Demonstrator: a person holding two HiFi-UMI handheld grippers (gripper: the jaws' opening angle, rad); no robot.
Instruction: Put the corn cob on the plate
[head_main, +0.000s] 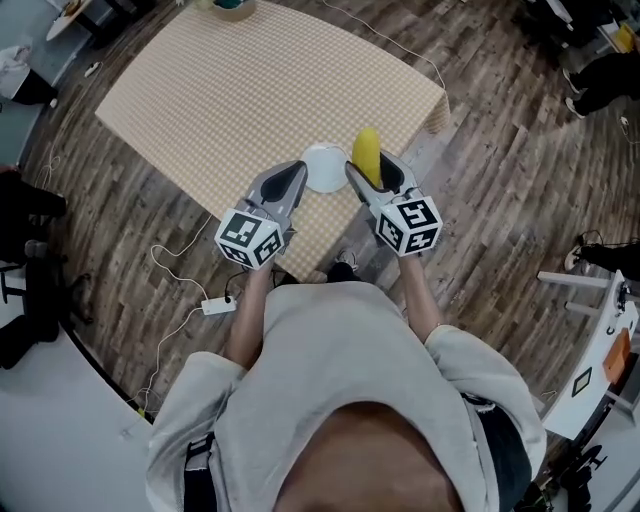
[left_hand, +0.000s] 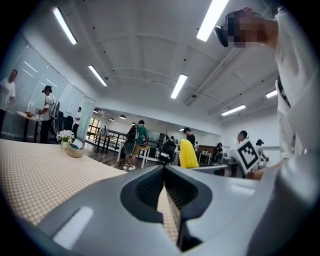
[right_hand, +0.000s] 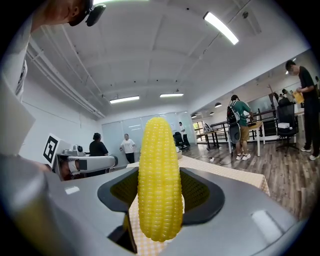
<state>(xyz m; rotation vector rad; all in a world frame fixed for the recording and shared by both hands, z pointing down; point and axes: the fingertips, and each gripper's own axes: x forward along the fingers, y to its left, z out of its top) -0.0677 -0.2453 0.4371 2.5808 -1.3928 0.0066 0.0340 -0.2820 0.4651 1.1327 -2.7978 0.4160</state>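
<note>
Gripping the corn (right_hand: 160, 150) in the right gripper (right_hand: 159, 176), jaws clenched on its lower half, cob standing upright with its tip poking well above the pads and its lower end hanging just under them. Holding it off the plate (head_main: 322, 168), just beside the rim at the plate's 3 o'clock in the head view, over the near edge of the checked cloth (head_main: 250, 90). Carrying the left gripper (head_main: 292, 176) at the plate's 8 o'clock, jaws pressed together with nothing between them, tips near the rim. Angling both grippers inward, the left toward 1 o'clock, the right toward 11, the plate lying between their tips. Showing a bowl (head_main: 235, 8) at the cloth's far edge, at 12 o'clock, well apart from the plate
</note>
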